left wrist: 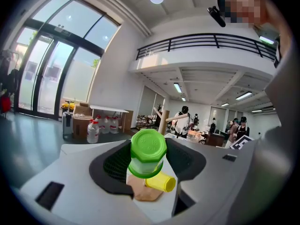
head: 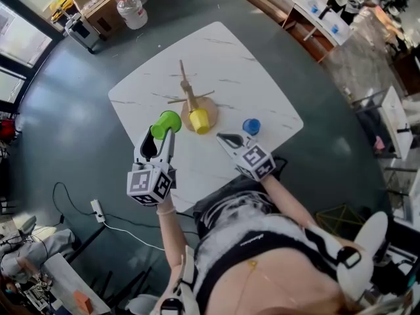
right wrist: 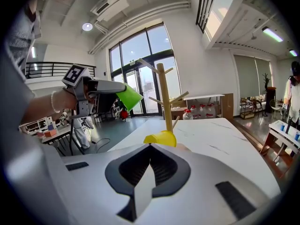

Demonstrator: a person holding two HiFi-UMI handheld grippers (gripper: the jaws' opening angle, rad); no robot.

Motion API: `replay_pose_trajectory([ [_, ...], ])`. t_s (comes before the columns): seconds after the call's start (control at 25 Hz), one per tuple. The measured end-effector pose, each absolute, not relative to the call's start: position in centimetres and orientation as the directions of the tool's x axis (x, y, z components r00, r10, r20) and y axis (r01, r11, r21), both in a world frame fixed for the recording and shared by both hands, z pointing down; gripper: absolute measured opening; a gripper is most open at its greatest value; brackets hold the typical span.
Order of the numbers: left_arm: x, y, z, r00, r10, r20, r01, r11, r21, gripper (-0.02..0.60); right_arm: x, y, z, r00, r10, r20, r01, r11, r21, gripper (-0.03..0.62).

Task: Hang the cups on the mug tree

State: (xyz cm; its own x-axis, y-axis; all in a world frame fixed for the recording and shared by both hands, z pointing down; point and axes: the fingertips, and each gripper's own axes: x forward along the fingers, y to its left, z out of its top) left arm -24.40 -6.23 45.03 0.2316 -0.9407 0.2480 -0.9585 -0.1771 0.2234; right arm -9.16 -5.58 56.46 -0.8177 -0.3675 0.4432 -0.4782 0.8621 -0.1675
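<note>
You're mid-carry: your left gripper (head: pixel 162 135) has its fingers (left wrist: pixel 110 165) clamped on the green cup (head: pixel 166 124), held up just left of the mug tree (head: pixel 189 94); next, line it up with a free peg. Your right gripper (head: pixel 223 138), fingers together and empty, sits near the blue cup (head: pixel 251 126). Mind the yellow cup (head: pixel 199 120) at the tree's base; the far surface (head: pixel 262 84) is open

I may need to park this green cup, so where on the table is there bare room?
The white marbled table is bare at its far corner behind the wooden mug tree, toward its left corner, and right of the small blue cup. It is crowded around the tree's base with the yellow cup and by the left claw and right claw.
</note>
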Motion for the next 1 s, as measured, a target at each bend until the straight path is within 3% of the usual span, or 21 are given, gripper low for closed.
replay_pose_trajectory([
  [1.0, -25.2, -10.8, 47.0, 0.257, -0.939, 0.229, -0.927, -0.172, 0.334, 0.239, -6.5, -7.1, 57.0, -0.786, -0.391, 0.479, -0.519, 0.838, -0.167, 0.003],
])
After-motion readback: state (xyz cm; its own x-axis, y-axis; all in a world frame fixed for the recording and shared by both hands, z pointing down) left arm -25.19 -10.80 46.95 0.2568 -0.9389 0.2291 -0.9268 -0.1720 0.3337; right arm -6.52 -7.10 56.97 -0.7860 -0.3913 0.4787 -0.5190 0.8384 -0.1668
